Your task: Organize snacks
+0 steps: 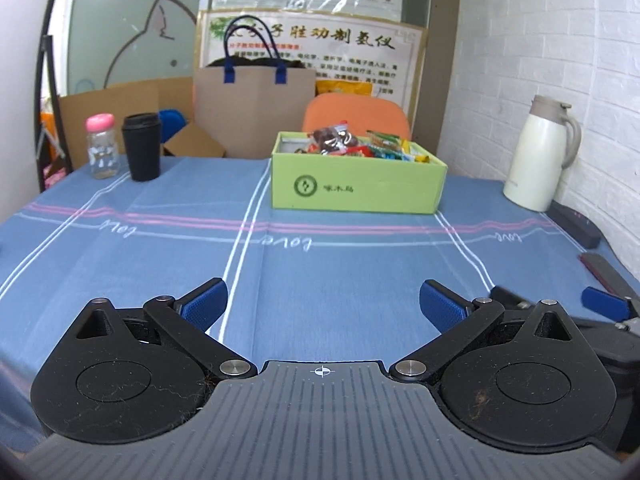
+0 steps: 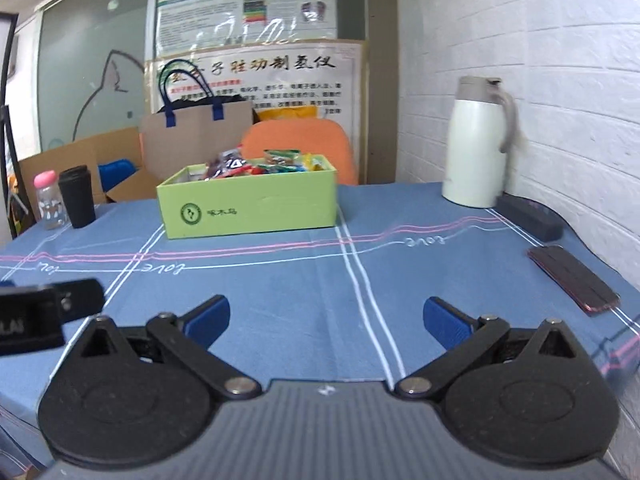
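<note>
A light green box [image 1: 356, 184] [image 2: 248, 208] stands on the far half of the blue tablecloth, heaped with several wrapped snacks [image 1: 352, 144] [image 2: 260, 166] in red, green and yellow. My left gripper [image 1: 323, 306] hovers open over the near cloth, well short of the box, nothing between its blue pads. My right gripper [image 2: 326, 320] is also open and empty, to the right of the left one. A blue pad of the right gripper shows at the left wrist view's right edge [image 1: 604, 304]; the left gripper's black body [image 2: 44, 316] shows at the right wrist view's left edge.
A white thermos jug [image 1: 540, 152] [image 2: 478, 144] stands at the far right by the brick wall, with a dark case [image 2: 528, 216] and a flat dark red item [image 2: 572, 280] near it. A black cup [image 1: 141, 148] and pink-capped bottle [image 1: 102, 146] stand far left. An orange chair [image 1: 356, 116] is behind the table.
</note>
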The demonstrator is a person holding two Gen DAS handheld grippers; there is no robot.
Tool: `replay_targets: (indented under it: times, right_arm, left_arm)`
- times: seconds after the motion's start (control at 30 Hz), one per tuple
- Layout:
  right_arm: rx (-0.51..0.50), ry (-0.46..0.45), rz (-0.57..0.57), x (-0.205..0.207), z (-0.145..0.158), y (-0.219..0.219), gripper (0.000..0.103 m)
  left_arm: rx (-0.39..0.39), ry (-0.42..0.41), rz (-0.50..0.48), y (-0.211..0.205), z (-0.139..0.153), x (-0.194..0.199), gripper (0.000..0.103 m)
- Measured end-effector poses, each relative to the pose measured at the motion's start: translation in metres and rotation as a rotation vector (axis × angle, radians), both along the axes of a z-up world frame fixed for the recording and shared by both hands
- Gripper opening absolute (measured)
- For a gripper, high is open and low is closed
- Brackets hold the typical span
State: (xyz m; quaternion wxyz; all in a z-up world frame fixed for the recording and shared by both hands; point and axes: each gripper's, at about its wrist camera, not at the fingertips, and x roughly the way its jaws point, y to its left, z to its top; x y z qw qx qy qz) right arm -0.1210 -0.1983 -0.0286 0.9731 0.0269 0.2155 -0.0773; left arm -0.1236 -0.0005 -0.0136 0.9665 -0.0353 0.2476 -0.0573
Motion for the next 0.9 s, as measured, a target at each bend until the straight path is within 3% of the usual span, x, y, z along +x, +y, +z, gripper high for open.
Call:
replay_targets:
  times: [0.17,0.3,0.9]
  right_arm:
    - [0.075,-0.089,-0.023,-0.039,0.023,-0.021,0.103]
    - [0.108,-0.161,-0.046,-0.059,0.037,-0.030,0.103]
    - [0.107,-0.131,-0.027,-0.051,0.031,-0.032,0.103]
  left_arm:
    - [0.010,-0.027,0.009,-0.005,0.010,-0.031,0.092]
    - [0.054,-0.064,-0.039,-0.016,0.022,-0.051,0.092]
    - [0.097,-0.054,-0.080,-0.030,0.009,-0.045,0.081]
